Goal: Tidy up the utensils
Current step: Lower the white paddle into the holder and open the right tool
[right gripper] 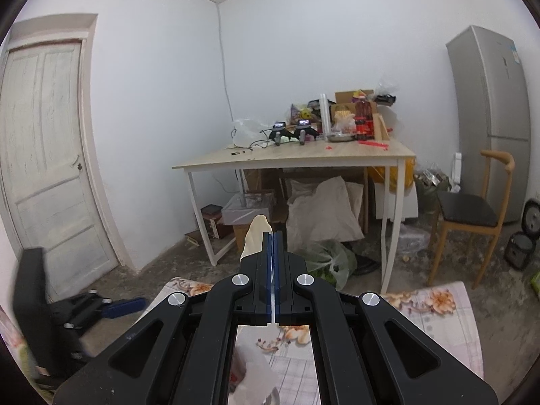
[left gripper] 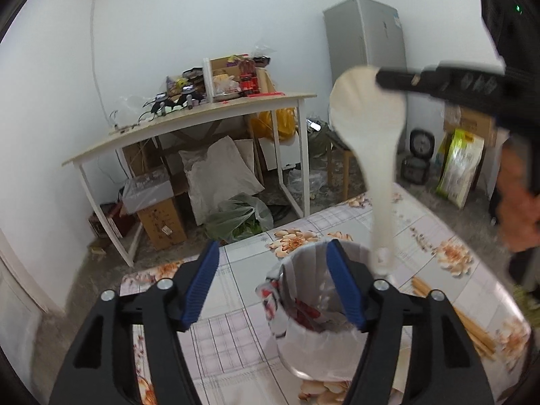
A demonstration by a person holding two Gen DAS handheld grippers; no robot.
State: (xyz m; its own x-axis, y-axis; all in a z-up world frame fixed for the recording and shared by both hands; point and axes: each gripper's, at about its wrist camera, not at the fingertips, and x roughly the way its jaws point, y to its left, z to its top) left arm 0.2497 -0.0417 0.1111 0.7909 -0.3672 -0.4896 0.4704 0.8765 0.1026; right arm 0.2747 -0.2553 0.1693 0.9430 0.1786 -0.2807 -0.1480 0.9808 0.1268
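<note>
Item: white spoon [left gripper: 368, 111], upright, bowl uppermost, handle end dipping into the cup [left gripper: 303, 330] on the floral worktop [left gripper: 422, 222].

Left view: we note the left hand-held gripper [left gripper: 270, 283] spread apart with nothing between its blue pads, its right pad inside the cup's rim; chopsticks [left gripper: 472, 327] lie right of the cup.

Right view: we see the right hand-held gripper [right gripper: 273, 236] clamped tight on the spoon, only the bowl's edge showing past its fingers.

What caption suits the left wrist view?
Open left gripper beside a cup; right gripper holds a white spoon above it.
</note>
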